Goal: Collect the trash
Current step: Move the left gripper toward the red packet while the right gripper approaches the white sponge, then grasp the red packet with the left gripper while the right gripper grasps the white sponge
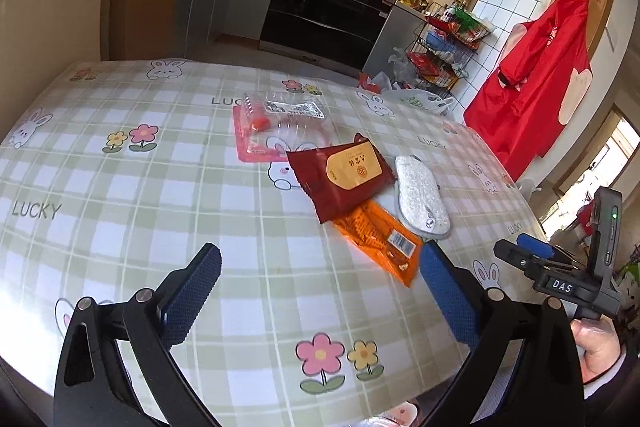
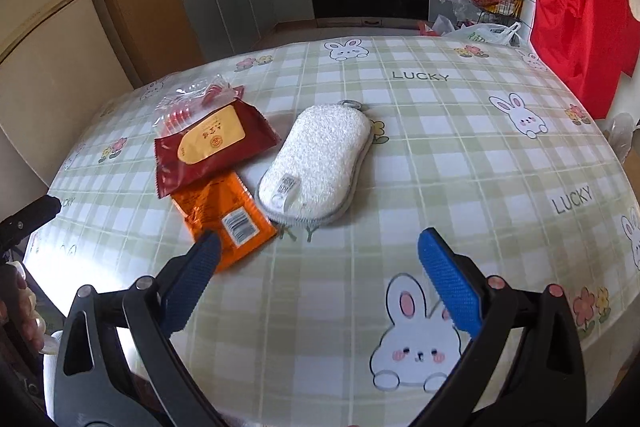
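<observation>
Trash: orange wrapper (image 2: 226,217) lies on the checked tablecloth (image 2: 460,163), its far end tucked under the dark red packet (image 2: 212,147), with a white sponge (image 2: 320,163) just beside.
Long axis: runs away from the grippers — near end free.
Right gripper (image 2: 318,269): spread, empty, left finger over the wrapper's near corner — probably the nearer.
Left gripper (image 1: 320,277): spread, empty, wrapper at its right finger.

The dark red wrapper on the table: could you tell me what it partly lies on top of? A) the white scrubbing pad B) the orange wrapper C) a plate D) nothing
B: the dark red wrapper overlaps the far end of the orange wrapper, while the white scrubbing pad lies beside them.
</observation>
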`<state>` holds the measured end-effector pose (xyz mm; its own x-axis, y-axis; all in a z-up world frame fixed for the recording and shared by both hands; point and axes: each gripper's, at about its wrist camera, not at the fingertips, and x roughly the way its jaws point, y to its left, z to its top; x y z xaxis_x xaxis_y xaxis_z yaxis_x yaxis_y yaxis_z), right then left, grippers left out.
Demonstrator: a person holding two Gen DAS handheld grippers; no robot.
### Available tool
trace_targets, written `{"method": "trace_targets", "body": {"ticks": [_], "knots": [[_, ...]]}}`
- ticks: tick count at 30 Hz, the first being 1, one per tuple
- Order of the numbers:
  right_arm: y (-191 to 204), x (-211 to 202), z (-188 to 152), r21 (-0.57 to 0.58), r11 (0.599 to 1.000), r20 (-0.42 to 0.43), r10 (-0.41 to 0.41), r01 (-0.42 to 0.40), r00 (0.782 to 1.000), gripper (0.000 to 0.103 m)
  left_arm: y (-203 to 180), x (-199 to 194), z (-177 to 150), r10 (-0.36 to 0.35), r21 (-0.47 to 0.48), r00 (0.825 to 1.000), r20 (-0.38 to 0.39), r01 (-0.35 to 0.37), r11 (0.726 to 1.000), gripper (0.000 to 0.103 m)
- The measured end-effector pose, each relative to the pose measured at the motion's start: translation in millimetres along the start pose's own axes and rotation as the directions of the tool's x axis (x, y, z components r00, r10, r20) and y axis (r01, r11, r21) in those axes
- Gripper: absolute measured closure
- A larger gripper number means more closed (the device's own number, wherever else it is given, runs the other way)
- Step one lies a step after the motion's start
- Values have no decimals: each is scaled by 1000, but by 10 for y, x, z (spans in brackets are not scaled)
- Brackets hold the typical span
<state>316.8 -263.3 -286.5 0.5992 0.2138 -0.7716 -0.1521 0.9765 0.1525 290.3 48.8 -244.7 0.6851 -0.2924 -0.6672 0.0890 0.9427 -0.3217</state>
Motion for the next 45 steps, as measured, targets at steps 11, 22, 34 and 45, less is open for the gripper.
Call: {"method": "trace_targets", "body": {"ticks": [11,22,34,45], "knots": [[79,1151,635,13,999,-146,-35,38,989,6,167,724,315,-62,-49,995,-72,59,997,13],[8,1409,646,54,992,-175,-102,113,979,5,246,1310,432,-110,-118,985,-135,94,989,22],[125,1427,609,-31,994,-162,-105,101,981,5,122,1678,534,-159,-150,970,-184,132,980,28],[205,1454,611,-58,991,-158,-127,119,979,5,88,1603,468,-90,-117,981,-172,71,991,98]]}}
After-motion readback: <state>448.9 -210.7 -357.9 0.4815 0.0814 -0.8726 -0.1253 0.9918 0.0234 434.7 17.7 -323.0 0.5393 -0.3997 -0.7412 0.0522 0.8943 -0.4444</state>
